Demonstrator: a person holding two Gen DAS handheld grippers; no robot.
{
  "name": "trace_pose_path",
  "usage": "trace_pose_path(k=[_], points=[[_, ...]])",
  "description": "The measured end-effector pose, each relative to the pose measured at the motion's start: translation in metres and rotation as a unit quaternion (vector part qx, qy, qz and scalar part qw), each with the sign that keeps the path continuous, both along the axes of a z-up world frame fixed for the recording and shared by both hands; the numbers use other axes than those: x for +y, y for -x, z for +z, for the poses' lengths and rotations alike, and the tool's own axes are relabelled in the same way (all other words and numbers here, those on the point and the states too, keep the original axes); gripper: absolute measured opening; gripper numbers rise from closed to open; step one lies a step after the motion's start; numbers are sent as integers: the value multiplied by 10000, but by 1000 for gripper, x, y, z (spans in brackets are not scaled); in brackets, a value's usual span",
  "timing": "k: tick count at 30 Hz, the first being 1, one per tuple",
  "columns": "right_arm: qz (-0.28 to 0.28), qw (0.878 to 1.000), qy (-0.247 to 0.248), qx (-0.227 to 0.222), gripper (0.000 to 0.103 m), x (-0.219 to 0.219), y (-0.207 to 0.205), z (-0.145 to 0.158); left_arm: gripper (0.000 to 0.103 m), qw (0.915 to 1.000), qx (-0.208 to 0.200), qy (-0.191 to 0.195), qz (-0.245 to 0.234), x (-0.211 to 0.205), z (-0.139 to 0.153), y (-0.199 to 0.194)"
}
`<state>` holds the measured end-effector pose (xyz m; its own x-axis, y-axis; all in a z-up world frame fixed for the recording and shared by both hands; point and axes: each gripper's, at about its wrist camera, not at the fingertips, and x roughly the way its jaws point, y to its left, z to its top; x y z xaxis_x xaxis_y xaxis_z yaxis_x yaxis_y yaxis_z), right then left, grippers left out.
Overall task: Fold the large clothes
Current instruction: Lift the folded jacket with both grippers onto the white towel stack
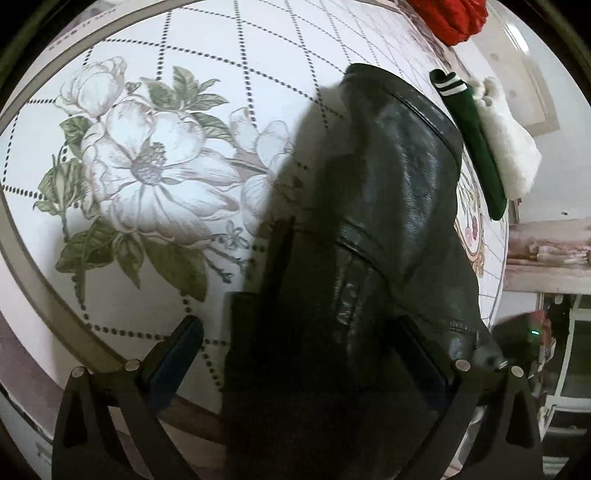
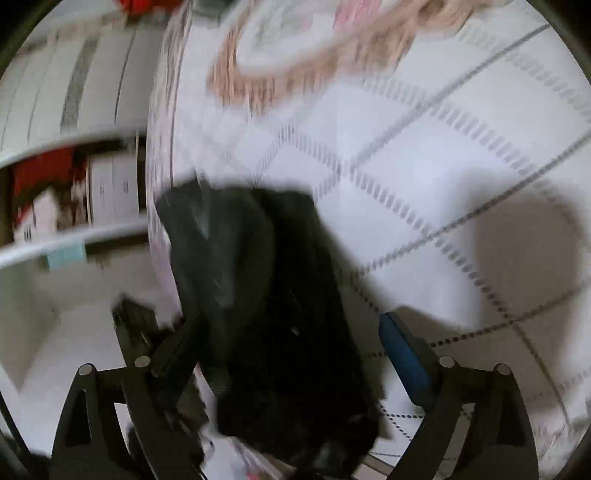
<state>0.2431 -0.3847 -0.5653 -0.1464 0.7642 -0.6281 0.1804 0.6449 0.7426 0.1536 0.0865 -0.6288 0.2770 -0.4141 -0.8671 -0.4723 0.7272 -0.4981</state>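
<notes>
Left wrist view: one black leather jacket with stitched seams (image 1: pixel 399 206), lying on a round tabletop covered in white cloth printed with pale magnolia flowers and dotted diamond lines (image 1: pixel 155 155); long axis of the garment runs straight away from the left tongs (image 1: pixel 295 354), its near end filling the gap between both blue-padded fingers (image 1: pixel 177 350), which stand spread wide with no pad visibly pressing the leather; far end reaches toward the tabletop's far side; beside it, just to the right, one dark green knitted item with white stripes (image 1: pixel 476 147) and one white fluffy textile (image 1: pixel 513 147), touching each other; one red knitted garment (image 1: pixel 450 14) at the far rim. Right wrist view, heavily blurred: the same jacket (image 2: pixel 266 295) bunched at the tabletop edge (image 2: pixel 159 184) and hanging partly over it, lying between the fingers of the right tongs (image 2: pixel 291 350), one blue pad (image 2: pixel 402 350) well apart from the fabric, so these tongs also read as open. Judgement: both tongs sit at the garment's near end, neither clearly nearer; a fold would likely carry this end along the long axis toward the far end. Room: pale shelving with red and boxed goods (image 2: pixel 55 192) beyond the edge; pale floor below.
</notes>
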Motion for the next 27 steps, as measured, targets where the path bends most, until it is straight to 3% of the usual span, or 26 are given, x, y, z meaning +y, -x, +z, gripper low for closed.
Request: trace_pose_path(k=[2, 4, 7, 8, 9, 12, 15, 20, 27], points=[[230, 9974, -554, 392, 95, 12, 5, -26, 103, 10000, -39, 14, 10, -4, 0, -3], [324, 9950, -846, 414, 96, 24, 2, -33, 103, 9999, -102, 37, -2, -9, 2, -8], [574, 9948, -760, 350, 94, 47, -6, -30, 103, 9996, -219, -157, -40, -19, 5, -12], [591, 9953, -698, 323, 88, 50, -6, -30, 98, 9990, -310, -310, -34, -18, 8, -11], [582, 9959, -615, 310, 74, 51, -6, -29, 89, 9984, -369, -423, -4, -17, 11, -10], [337, 9968, -600, 398, 60, 45, -4, -28, 68, 9977, -503, -425, 171, -6, 22, -11], [98, 9968, -650, 446, 51, 37, 5, -23, 59, 9971, -609, -376, 259, 1, 32, -11], [-216, 9962, -762, 362, 43, 33, 18, -2, 59, 9972, -655, -295, 230, 2, 45, -17], [-375, 9946, -956, 122, 41, 5, 15, 43, 57, 9958, -877, -247, 59, -13, 77, -39]])
